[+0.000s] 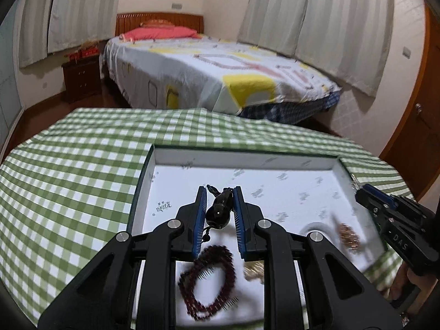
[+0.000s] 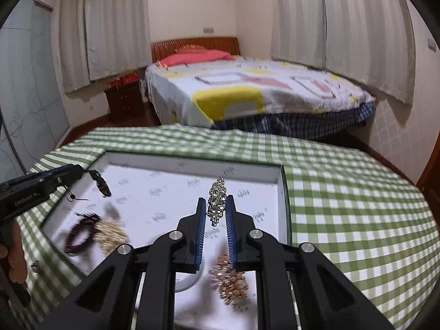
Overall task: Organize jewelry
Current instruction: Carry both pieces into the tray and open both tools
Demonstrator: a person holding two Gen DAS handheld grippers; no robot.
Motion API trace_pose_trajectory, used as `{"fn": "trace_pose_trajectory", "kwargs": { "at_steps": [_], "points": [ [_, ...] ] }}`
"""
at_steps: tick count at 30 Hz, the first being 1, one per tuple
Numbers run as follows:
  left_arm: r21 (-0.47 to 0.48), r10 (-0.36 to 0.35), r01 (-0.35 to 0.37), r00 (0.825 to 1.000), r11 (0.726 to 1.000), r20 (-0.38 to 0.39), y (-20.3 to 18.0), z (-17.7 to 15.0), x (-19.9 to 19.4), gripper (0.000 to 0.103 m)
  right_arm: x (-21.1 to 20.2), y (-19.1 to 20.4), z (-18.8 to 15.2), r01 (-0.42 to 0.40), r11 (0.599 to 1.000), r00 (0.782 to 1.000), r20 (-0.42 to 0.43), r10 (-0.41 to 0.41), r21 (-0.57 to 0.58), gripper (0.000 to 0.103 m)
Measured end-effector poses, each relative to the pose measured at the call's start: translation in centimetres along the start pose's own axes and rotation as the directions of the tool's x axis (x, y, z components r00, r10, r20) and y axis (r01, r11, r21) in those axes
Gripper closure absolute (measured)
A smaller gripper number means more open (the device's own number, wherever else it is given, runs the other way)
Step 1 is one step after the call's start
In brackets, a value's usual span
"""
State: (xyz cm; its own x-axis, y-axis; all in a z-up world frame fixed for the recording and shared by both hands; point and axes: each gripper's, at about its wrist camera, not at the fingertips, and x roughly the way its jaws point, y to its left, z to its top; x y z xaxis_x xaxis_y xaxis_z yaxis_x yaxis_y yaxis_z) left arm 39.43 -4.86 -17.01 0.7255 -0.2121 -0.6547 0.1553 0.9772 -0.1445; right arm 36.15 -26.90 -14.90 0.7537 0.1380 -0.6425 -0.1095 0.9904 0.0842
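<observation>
A shallow white tray [image 1: 150, 181] lies on the green checked tablecloth. My left gripper [image 1: 220, 192] is shut on a black glossy pendant [image 1: 218, 211] with a cord, held above the tray. A dark red bead bracelet [image 1: 209, 280] and a gold piece [image 1: 254, 271] lie below it. My right gripper [image 2: 216, 202] is shut on a silver rhinestone piece [image 2: 217, 203] above the tray [image 2: 283, 206]. A rose-gold cluster [image 2: 231, 283] lies under it. The left gripper with the pendant [image 2: 100, 183] shows at the left in the right wrist view; the right gripper [image 1: 360, 192] shows at the right in the left wrist view.
The tablecloth [image 1: 68, 192] covers a table that ends just beyond the tray. Behind it stands a bed [image 1: 206, 68] with a patterned sheet, a dark nightstand [image 1: 81, 78] and curtained walls. A white ring [image 2: 189, 280] lies in the tray.
</observation>
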Motion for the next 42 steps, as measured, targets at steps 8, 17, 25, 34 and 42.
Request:
{"fn": "trace_pose_trajectory", "kwargs": {
  "at_steps": [8, 17, 25, 34, 42],
  "points": [
    [-0.042, 0.016, -0.021, 0.994, 0.999, -0.112, 1.6, 0.3, 3.7, 0.083, 3.3, -1.0, -0.8, 0.021, 1.000, 0.992, -0.129, -0.019, 0.010, 0.088],
    [-0.048, 0.018, -0.027, 0.985, 0.998, -0.170, 1.7, -0.5, 5.1, 0.083, 4.0, -1.2, -1.0, 0.022, 1.000, 0.986, -0.162, -0.022, -0.002, 0.083],
    [-0.051, 0.012, -0.020, 0.987, 0.999, -0.160, 1.5, -0.7, 4.7, 0.072, 3.0, -1.2, -0.9, 0.011, 1.000, 0.992, -0.125, -0.010, 0.005, 0.075],
    [-0.044, -0.012, 0.010, 0.999, 0.999, -0.039, 1.4, -0.6, -0.1, 0.056, -1.2, -0.5, -0.1, 0.003, 1.000, 1.000, -0.017, -0.003, 0.022, 0.074],
    [-0.046, 0.005, 0.000, 0.995, 0.999, 0.102, 1.9, -2.0, -7.2, 0.051, -6.3, 0.6, -0.8, -0.002, 0.999, 0.997, 0.079, -0.001, 0.040, 0.073]
  ]
}}
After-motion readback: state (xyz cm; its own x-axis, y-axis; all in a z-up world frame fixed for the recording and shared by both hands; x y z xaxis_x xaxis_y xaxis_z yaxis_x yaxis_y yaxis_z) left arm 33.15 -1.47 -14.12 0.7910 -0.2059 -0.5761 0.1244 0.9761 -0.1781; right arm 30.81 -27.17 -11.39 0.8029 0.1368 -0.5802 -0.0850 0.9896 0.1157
